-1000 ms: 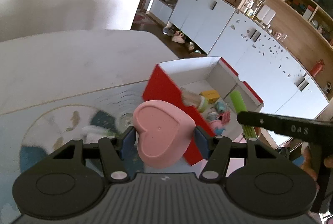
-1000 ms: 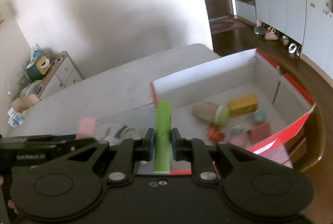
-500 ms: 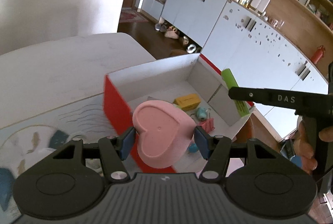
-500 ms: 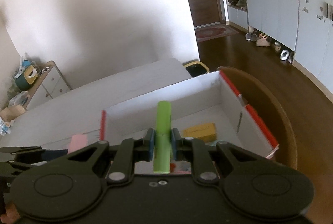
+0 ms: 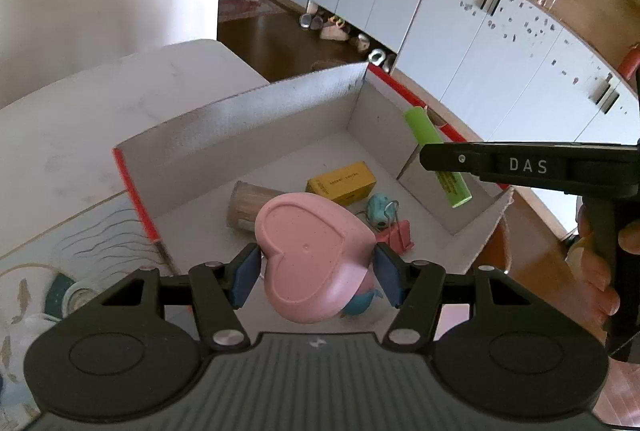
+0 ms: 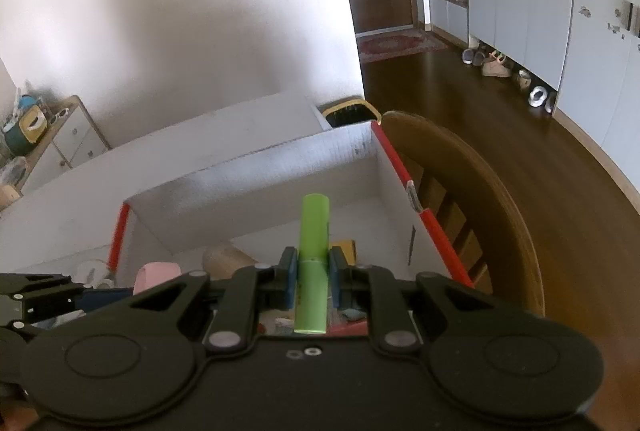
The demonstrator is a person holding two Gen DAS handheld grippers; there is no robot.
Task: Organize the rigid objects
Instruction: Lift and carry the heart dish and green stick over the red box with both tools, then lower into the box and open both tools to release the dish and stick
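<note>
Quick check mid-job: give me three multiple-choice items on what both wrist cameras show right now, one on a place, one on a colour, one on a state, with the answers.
1. Where does the yellow box lie?
A. on the floor of the open carton
B. on the bare tabletop
C. in the right tool

2. What colour is the heart-shaped dish in the left tool?
A. blue
B. pink
C. yellow

3. How is the green cylinder held?
A. lying loose in the carton
B. resting on the chair
C. clamped in the right tool

Answers:
1 A, it sits inside the carton near the far wall.
2 B, its whole face is pink between the blue pads.
3 C, both pads press its sides above the carton.
</note>
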